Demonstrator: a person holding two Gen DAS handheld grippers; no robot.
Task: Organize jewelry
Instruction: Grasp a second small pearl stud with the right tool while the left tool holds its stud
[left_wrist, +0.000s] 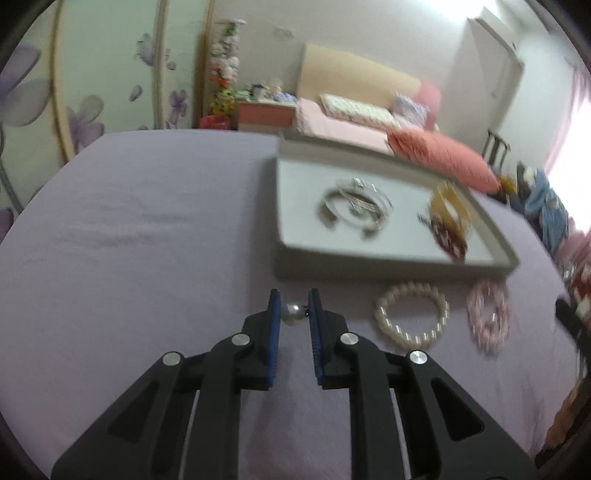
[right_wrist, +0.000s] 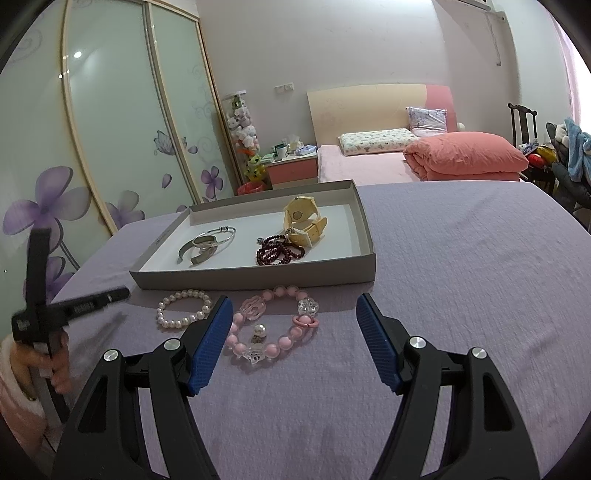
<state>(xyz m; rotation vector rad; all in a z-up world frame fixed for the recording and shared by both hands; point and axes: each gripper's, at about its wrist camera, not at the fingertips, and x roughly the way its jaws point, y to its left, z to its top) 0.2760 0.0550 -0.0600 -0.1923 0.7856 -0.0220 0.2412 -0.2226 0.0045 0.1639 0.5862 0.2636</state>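
My left gripper (left_wrist: 294, 308) is shut on a pearl earring (left_wrist: 293, 314), held above the purple cloth, left of the grey box (left_wrist: 369, 264). The box holds silver bangles (left_wrist: 354, 206), a cream watch (left_wrist: 448, 205) and a dark red bead bracelet (left_wrist: 450, 238). A white pearl bracelet (left_wrist: 412, 314) and a pink bead bracelet (left_wrist: 487, 317) lie in front of the box. My right gripper (right_wrist: 293, 317) is open and empty, straddling the pink bead bracelet (right_wrist: 275, 328). A second pearl earring (right_wrist: 259, 330) lies inside that bracelet's loop. The pearl bracelet (right_wrist: 183, 308) lies to its left.
The purple cloth (right_wrist: 461, 277) covers the table. The grey box (right_wrist: 258, 278) stands at the back middle. The left gripper's body and the hand (right_wrist: 48, 325) show at the left edge. A bed with a coral duvet (right_wrist: 465, 157) lies beyond the table.
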